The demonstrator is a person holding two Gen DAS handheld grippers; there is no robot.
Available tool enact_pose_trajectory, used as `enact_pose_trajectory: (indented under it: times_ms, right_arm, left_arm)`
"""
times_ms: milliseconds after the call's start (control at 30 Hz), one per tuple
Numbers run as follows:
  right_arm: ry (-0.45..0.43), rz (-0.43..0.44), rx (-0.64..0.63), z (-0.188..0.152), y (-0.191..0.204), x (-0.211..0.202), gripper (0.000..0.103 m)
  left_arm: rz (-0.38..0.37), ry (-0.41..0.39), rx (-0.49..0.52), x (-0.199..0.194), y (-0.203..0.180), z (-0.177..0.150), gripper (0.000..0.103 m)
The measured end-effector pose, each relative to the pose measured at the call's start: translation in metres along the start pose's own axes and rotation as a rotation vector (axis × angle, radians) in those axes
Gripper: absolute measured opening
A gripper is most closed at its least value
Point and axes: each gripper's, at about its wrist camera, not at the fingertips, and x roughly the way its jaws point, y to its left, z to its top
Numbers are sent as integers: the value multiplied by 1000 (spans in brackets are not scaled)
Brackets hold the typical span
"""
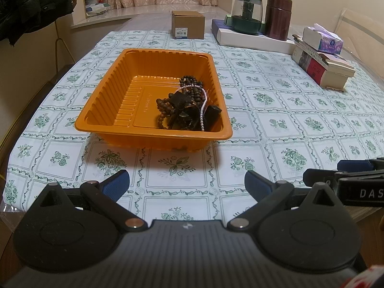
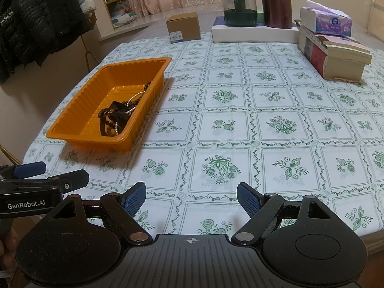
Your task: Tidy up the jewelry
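Ahead of left claw [image 1: 187, 182]: jewelry [image 1: 189, 103] in orange tray [image 1: 100, 110]; both claws wide, empty.

An orange tray [image 1: 120, 91] is seen on the patterned surface [image 1: 276, 120], with tangled bead strands [image 1: 189, 100] heaped in its right corner. The left hand-held gripper [image 1: 187, 184] is held wide apart, nothing between.

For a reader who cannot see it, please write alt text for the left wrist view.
An orange tray on a floral tablecloth holds a tangle of dark bead strings and a pearl strand. The open left gripper is empty above the near table edge.
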Motion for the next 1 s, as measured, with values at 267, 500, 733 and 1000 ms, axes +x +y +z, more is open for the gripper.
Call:
enact_pose_trajectory:
  times_ms: [267,500,733,1000]
  right_arm:
    - [2,2,-1,-1,1,1,83]
    - [2,0,0,-1,1,1,82]
    - [2,2,-2,-1,2,1,83]
    - [2,4,0,-1,1,1,82]
  left_arm:
    - [0,0,2,0,-1,0,102]
    - [-1,0,2,1,-1,0,102]
    - [-1,0,3,2,-1,0,102]
    - [-2,-9,3,3,-4,1,102]
